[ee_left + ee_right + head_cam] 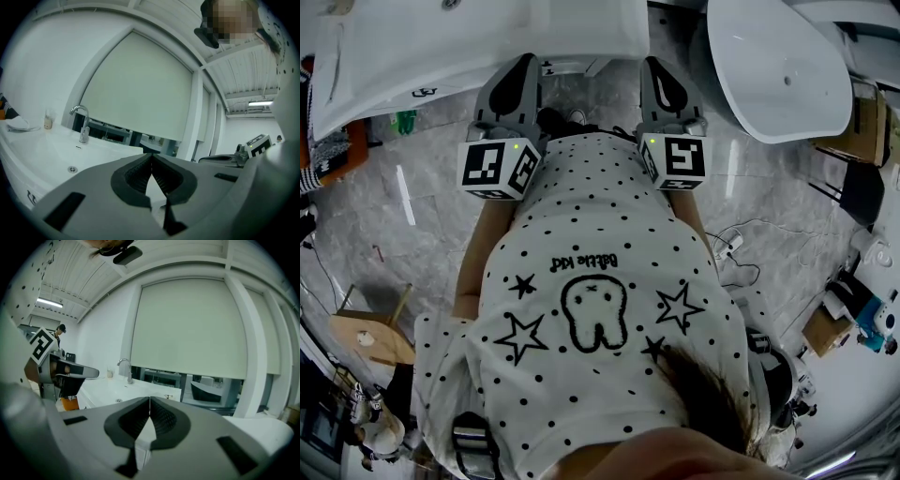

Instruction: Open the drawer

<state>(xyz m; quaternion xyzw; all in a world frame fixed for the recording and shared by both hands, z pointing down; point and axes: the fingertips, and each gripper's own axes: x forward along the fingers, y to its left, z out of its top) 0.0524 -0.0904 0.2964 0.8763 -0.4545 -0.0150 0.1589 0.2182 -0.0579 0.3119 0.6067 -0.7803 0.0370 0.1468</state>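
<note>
I stand in front of a white vanity (487, 37) with a sink and a chrome faucet (83, 124). No drawer front shows in any view; it is hidden under the counter edge. My left gripper (523, 67) is held level just short of the vanity, and its jaws (152, 157) are shut with nothing between them. My right gripper (658, 73) hangs beside it, about a shoulder's width to the right, also shut and empty (149, 399). In the right gripper view the left gripper (70, 372) shows at the left, and the faucet (125, 369) stands behind it.
A white freestanding tub (778, 66) sits to the right of the vanity. A wooden stool (370, 333) stands on the grey marble floor at the left. Cables and a plug (733, 248) lie at the right. A large window with a drawn roller blind (140, 89) is behind the sink.
</note>
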